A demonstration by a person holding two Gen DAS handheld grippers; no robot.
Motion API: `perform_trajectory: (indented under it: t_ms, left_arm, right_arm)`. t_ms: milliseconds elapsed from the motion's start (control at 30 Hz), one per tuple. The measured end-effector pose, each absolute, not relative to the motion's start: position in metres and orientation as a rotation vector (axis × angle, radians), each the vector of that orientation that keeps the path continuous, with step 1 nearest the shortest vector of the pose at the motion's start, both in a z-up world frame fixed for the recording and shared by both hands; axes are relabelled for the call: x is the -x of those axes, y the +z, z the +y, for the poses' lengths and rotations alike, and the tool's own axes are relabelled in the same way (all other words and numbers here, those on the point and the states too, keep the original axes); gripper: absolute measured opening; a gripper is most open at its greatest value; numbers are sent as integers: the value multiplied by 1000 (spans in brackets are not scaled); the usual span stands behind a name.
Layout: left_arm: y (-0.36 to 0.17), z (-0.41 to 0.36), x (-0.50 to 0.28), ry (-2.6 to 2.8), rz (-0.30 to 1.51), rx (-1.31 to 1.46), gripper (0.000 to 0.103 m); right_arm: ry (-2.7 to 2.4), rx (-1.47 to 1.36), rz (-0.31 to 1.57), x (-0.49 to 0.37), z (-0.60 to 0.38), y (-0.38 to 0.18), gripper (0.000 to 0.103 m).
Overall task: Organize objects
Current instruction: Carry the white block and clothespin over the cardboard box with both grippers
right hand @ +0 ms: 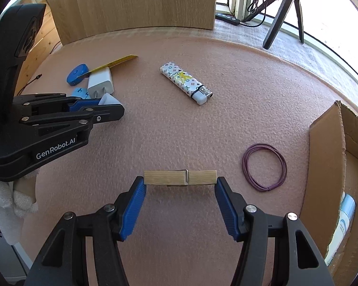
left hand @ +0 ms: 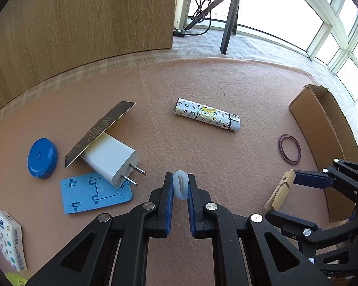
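Observation:
My left gripper (left hand: 180, 187) is shut on a small translucent white silicone ring (left hand: 180, 187), held above the pink mat; it also shows in the right wrist view (right hand: 108, 101). My right gripper (right hand: 180, 181) holds a wooden clothespin (right hand: 180, 177) lengthwise between its fingertips, jaws wide; the clothespin also shows in the left wrist view (left hand: 280, 190). A patterned white lighter (left hand: 207, 114) lies mid-mat. A purple rubber band (right hand: 264, 166) lies to the right, beside a cardboard box (right hand: 327, 171).
On the left lie a white charger (left hand: 111, 159), a dark card (left hand: 97, 133) leaning on it, a blue round tape measure (left hand: 42, 157), a blue phone stand (left hand: 95, 194) and a tissue pack (left hand: 9, 238). A wooden panel (left hand: 83, 23) and tripod (left hand: 229, 23) stand behind.

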State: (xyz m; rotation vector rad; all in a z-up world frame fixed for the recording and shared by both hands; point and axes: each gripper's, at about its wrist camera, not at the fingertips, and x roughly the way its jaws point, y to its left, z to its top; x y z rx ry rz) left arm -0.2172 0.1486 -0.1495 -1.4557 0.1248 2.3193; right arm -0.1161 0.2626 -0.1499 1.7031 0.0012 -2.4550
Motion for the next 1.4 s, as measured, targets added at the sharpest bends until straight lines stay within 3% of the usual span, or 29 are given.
perform_trajectory:
  t_ms: [567, 1000, 1333, 1400]
  left_arm:
    - [-81, 248, 169, 2179, 168, 1230, 11]
    - [-73, 366, 150, 2030, 262, 1152, 11]
    - [-79, 412, 156, 2010, 283, 1160, 11]
    - [-78, 416, 155, 1999, 276, 1153, 16]
  right_arm:
    - [-2735, -1565, -300, 26, 370, -71, 56]
    - [-2892, -1613, -412, -30, 456, -70, 56]
    - [-2894, -1616, -438, -37, 474, -77, 56]
    - [-2895, -1602, -436, -38, 475, -76, 56]
